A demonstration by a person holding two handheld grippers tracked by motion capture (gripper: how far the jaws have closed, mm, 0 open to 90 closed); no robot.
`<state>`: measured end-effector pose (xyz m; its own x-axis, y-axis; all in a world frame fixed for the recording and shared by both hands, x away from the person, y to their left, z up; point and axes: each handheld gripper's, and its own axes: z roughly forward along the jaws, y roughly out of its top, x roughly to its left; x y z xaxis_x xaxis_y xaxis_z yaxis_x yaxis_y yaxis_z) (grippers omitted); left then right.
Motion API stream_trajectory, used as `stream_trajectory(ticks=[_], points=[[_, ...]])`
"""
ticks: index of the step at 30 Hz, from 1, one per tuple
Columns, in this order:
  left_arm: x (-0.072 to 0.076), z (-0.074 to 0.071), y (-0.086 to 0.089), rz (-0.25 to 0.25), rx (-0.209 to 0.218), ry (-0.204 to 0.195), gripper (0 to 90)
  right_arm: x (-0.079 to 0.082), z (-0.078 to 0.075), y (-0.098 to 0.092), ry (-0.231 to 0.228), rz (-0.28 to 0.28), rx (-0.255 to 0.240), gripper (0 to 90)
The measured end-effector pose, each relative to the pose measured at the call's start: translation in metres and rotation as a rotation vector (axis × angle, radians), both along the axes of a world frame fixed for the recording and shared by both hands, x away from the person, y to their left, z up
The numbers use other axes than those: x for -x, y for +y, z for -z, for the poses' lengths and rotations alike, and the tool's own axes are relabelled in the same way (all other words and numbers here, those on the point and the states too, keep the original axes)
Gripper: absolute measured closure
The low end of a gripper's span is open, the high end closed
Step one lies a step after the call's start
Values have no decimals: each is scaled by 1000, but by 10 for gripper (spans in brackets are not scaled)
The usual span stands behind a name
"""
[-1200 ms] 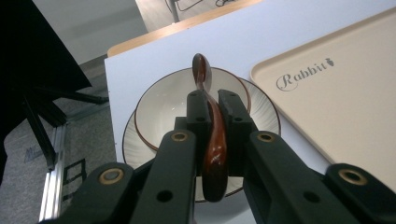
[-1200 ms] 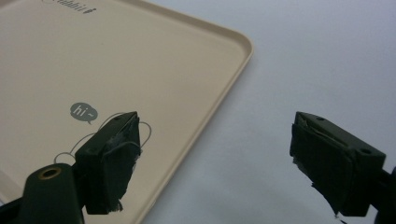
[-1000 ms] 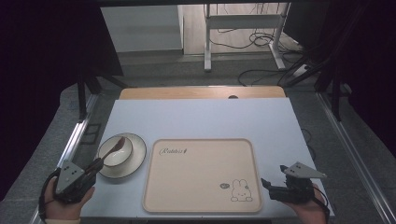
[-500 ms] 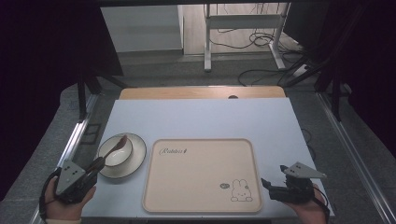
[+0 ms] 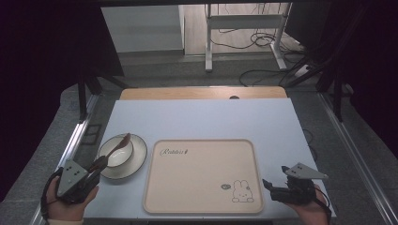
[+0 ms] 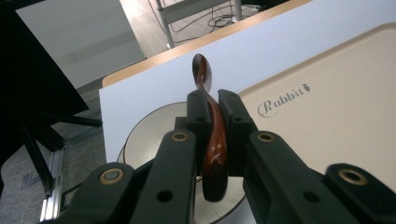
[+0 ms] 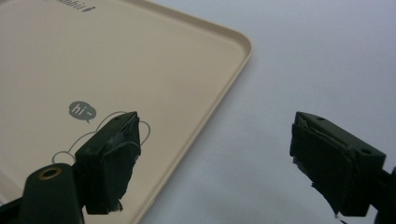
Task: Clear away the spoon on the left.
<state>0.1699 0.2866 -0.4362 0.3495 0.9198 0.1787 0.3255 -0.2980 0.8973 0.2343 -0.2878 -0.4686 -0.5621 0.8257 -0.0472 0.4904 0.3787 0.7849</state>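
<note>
A glossy brown spoon (image 6: 214, 140) sits between the jaws of my left gripper (image 6: 212, 100), which is shut on its handle. In the high view that gripper (image 5: 97, 165) is at the table's front left, and the spoon (image 5: 119, 143) slants up over a white bowl (image 5: 123, 154) standing on a dark-rimmed saucer (image 5: 137, 161). I cannot tell whether the spoon touches the bowl. A beige tray (image 5: 202, 173) with a rabbit drawing lies in the middle. My right gripper (image 5: 274, 182) stands open by its front right corner, its left jaw over the tray's rabbit corner (image 7: 116, 60), nothing between the pads (image 7: 119, 158).
The white tabletop (image 5: 202, 117) stretches behind the tray to a wooden strip (image 5: 202, 93) at its far edge. Metal rails (image 5: 75, 140) run along both sides. Beyond the table stand a metal frame's legs (image 5: 209, 42) and loose cables on the floor.
</note>
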Motion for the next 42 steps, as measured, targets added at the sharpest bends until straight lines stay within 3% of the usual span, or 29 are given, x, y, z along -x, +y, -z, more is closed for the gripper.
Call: stream_trajectory(ticks=[14,42], points=[[-1,-6,-11,33,-5,-17,853,0,0,0,0,0,2,164],[-15,-18,-45,121,-31,-41,852,0,0,0,-2,1,3,164]])
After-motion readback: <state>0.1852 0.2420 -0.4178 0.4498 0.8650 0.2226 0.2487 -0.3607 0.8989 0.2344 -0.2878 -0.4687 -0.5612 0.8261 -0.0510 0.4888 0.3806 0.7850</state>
